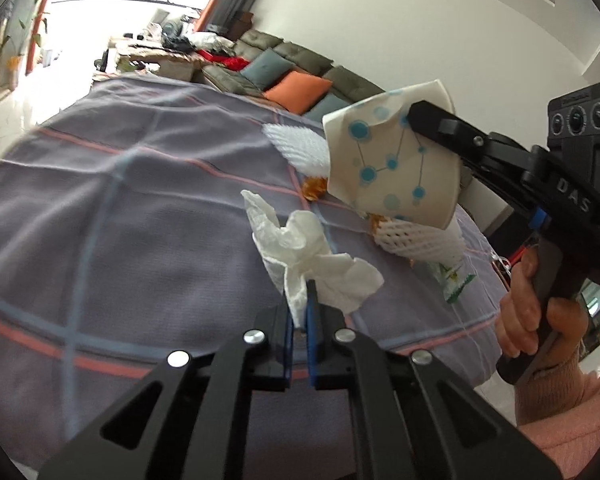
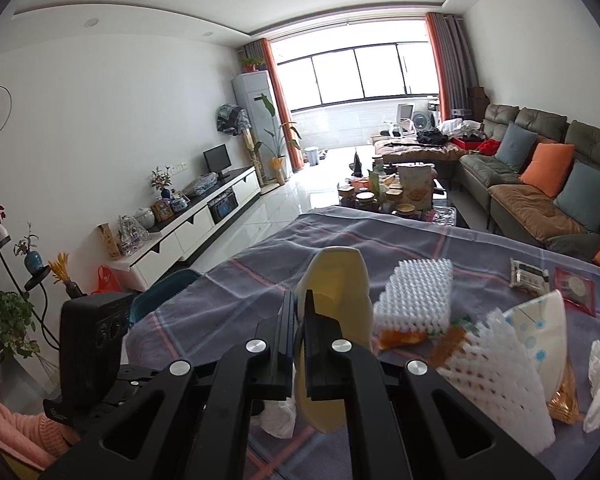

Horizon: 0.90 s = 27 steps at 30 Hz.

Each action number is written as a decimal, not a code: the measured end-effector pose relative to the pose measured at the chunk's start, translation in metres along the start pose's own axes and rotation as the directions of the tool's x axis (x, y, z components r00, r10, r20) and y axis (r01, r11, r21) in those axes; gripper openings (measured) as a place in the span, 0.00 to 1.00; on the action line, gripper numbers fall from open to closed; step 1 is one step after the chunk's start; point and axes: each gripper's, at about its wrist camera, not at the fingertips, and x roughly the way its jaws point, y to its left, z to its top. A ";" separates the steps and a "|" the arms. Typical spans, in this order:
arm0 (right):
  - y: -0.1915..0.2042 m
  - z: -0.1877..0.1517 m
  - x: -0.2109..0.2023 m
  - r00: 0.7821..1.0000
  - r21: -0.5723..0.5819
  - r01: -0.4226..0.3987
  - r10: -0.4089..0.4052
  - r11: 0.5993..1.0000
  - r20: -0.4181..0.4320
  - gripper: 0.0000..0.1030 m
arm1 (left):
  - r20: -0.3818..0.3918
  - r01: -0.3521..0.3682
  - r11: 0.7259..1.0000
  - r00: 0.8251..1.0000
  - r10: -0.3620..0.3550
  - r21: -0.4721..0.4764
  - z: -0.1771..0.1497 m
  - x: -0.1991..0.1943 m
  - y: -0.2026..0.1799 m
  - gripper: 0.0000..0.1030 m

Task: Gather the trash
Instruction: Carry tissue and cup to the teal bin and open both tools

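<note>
Pinching only a tissue [image 1: 312, 256] corner, the left gripper [image 1: 304, 312] may drop it; the right gripper [image 2: 298, 320] squeezes a paper cup [image 2: 336, 320].

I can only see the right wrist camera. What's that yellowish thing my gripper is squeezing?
Observer: A paper cup. You see its inside; its outside is white with blue dots joined by lines, and it's dented.
Child: What's my other gripper doing?
Observer: The left gripper is shut on a crumpled white tissue.
Child: Is my cup sitting on the table?
Observer: It doesn't look so. In the left wrist view the right gripper holds it up above the tablecloth, with a white foam net lying just below it.
</note>
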 end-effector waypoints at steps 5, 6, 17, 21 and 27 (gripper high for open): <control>0.019 0.016 0.027 0.996 -0.033 -0.088 0.088 0.996 -0.012 0.04 | 0.089 -0.143 0.990 0.986 0.144 -0.020 0.005 -0.045 0.024 0.07; 0.023 0.018 0.033 0.994 -0.036 -0.107 0.106 0.994 -0.017 0.04 | 0.106 -0.175 0.984 0.978 0.178 -0.033 0.006 -0.055 0.031 0.07; 0.101 0.052 0.124 0.941 -0.101 -0.333 0.323 0.937 -0.105 0.04 | 0.185 -0.443 0.872 0.858 0.480 -0.206 0.016 -0.144 0.110 0.07; 0.128 0.057 0.163 0.921 -0.112 -0.378 0.360 0.919 -0.150 0.04 | 0.164 -0.504 0.825 0.818 0.551 -0.258 0.018 -0.161 0.143 0.07; 0.158 0.052 0.219 0.894 -0.106 -0.410 0.377 0.906 -0.242 0.04 | 0.107 -0.552 0.775 0.790 0.604 -0.307 0.016 -0.172 0.189 0.07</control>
